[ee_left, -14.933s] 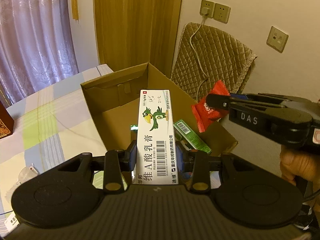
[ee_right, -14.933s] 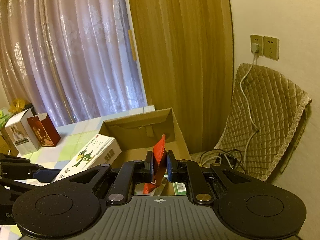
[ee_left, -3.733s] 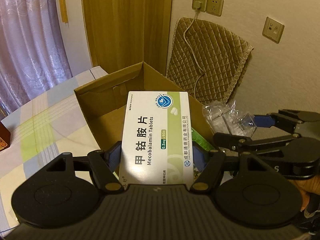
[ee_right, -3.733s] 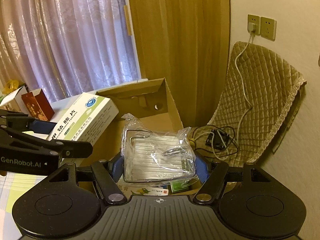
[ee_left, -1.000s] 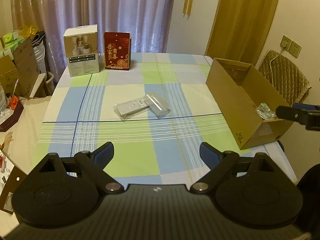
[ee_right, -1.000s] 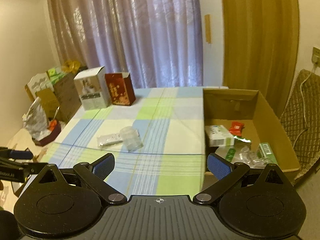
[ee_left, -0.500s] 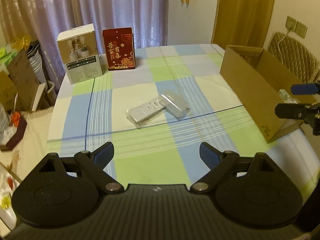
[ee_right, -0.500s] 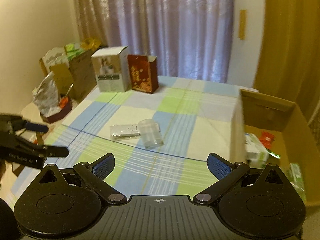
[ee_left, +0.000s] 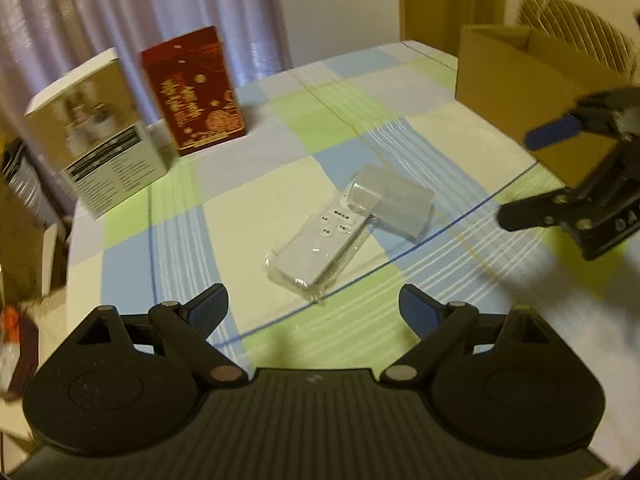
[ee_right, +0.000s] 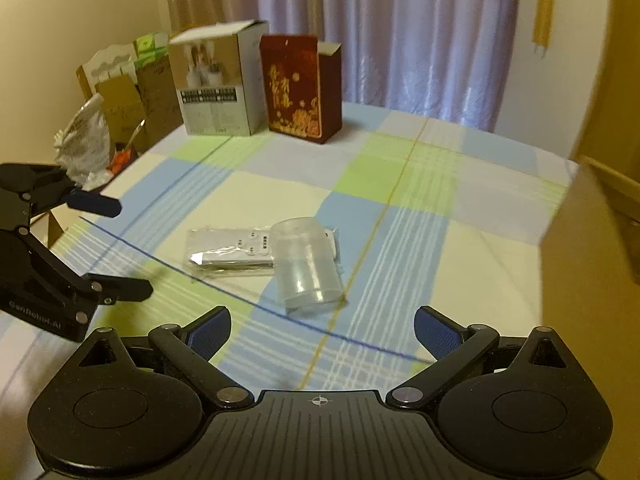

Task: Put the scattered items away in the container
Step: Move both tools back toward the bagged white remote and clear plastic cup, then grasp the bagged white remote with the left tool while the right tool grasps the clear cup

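Both the left gripper (ee_left: 312,306) and right gripper (ee_right: 322,330) hover spread wide and empty over mid-table, where the bagged white remote (ee_right: 232,249) touches a clear plastic jar (ee_right: 306,266), both probably light and slippery, best pinched across their narrow sides.

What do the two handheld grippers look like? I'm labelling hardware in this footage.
Both the left gripper and the right gripper are matte black plastic with blue ribbed finger pads, silver pivot screws and two round discs. The left carries white "GenRobot.AI" lettering.
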Demonstrator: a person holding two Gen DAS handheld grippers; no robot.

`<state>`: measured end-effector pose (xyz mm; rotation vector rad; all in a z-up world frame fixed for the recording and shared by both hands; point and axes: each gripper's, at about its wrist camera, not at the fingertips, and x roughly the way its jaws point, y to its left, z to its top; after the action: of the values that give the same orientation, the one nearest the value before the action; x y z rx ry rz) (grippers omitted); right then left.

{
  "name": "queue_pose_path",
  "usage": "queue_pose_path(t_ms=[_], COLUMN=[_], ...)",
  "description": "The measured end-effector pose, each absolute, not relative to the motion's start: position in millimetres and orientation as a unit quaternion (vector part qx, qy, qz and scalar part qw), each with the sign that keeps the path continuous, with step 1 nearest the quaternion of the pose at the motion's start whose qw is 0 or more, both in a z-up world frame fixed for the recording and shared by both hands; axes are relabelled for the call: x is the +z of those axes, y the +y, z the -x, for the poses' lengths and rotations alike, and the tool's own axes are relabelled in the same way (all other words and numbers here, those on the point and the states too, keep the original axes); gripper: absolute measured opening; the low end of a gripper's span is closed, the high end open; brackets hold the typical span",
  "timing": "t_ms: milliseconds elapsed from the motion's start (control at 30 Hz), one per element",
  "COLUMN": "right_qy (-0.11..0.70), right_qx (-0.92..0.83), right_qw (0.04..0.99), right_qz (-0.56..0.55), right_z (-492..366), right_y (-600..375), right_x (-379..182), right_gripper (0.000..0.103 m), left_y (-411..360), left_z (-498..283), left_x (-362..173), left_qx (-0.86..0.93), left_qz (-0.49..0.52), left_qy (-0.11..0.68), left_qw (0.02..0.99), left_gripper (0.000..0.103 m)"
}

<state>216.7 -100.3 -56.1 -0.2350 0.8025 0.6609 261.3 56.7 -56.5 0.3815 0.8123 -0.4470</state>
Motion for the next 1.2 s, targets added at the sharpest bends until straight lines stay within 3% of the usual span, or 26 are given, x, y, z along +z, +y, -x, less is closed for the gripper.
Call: queue_pose_path(t_ms=[267, 333, 467, 567, 633, 733, 800, 900, 1200], right_qy=[0.393, 0.399, 0.403, 0.408, 0.408, 0.41, 0.411, 0.423, 0.45], right_qx=[0.344, 0.352, 0.357, 0.354, 0.349, 0.341, 0.324, 0.296, 0.254], right_qw=[0.845, 0.838, 0.831, 0.831, 0.832, 0.834, 0.84, 0.846, 0.849], right_qz=[0.116, 0.119, 0.137, 0.136, 0.14, 0.14, 0.144, 0.13, 0.106], right_z=[-255.0, -263.4, -272.8, -276.8, -277.5, -275.5, -272.2, -262.9, -187.4], right_y=[-73.4, -67.6, -55.5, -55.4, -56.1, -61.4, -67.4, -81.8, -127.2], right_x=[-89.2, -96.4, -105.9, -108.1, -108.9, -108.2, -106.7, -102.7, -90.8], right_gripper=[0.102, 0.087, 0.084, 0.062, 0.057, 0.056, 0.056, 0.056, 0.055], left_y=[53.7, 53.7, 50.2, 44.4, 40.4, 38.2, 40.2, 40.6, 41.7], left_z=[-300.0, -305.5, -316.5, -323.0, -328.3, -333.8, -334.2, -324.6, -230.2], left_x=[-87.3, -89.7, -96.6, -102.3, -106.7, -111.6, -110.4, -108.3, -101.5], left_qx=[-0.253, -0.262, -0.276, -0.287, -0.291, -0.293, -0.287, -0.274, -0.235], left_qz=[-0.204, -0.2, -0.208, -0.213, -0.213, -0.203, -0.187, -0.178, -0.143], left_qy=[0.381, 0.379, 0.379, 0.38, 0.389, 0.404, 0.411, 0.427, 0.465], left_qw=[0.866, 0.865, 0.859, 0.853, 0.848, 0.842, 0.845, 0.843, 0.842], left_gripper=[0.09, 0.09, 0.09, 0.089, 0.085, 0.072, 0.054, 0.042, 0.038])
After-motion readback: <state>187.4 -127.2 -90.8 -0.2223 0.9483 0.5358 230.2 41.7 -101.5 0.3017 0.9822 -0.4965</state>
